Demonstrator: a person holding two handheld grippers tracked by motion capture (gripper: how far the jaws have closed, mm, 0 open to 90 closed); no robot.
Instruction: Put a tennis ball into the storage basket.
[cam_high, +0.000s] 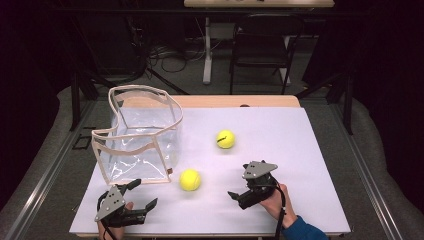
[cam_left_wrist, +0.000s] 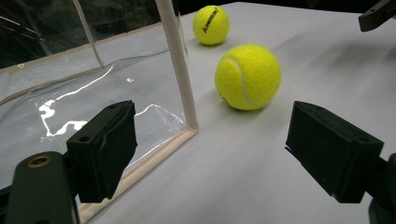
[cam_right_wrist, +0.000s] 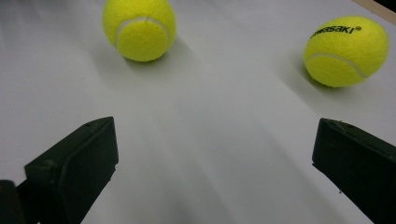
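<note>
While a white table (cam_high: 280, 135) spreads under everything, the biggest thing on it is a clear plastic bag (cam_high: 142, 135) with cream edging, standing open-topped toward ten o'clock from the table's middle; through its see-through walls nothing shows inside it. Next in size come the two hand-held tools. At seven o'clock the left gripper (cam_high: 139, 195) hovers with its jaws spread wide, gripping nothing; in the left gripper view its left jaw stands just in front of the bag's lower seam, though whether they touch cannot be told. At five o'clock the right gripper (cam_high: 239, 192) is likewise wide open and empty, held by a hand (cam_high: 276, 202) in a blue sleeve, its jaws well short of either ball. Smallest are the two yellow tennis balls: the near ball (cam_high: 190, 179) lies just off the bag's front corner, at one o'clock from the left gripper, and the far ball (cam_high: 225, 139), printed with black lettering, rests near the table's middle, apart from the bag.
</note>
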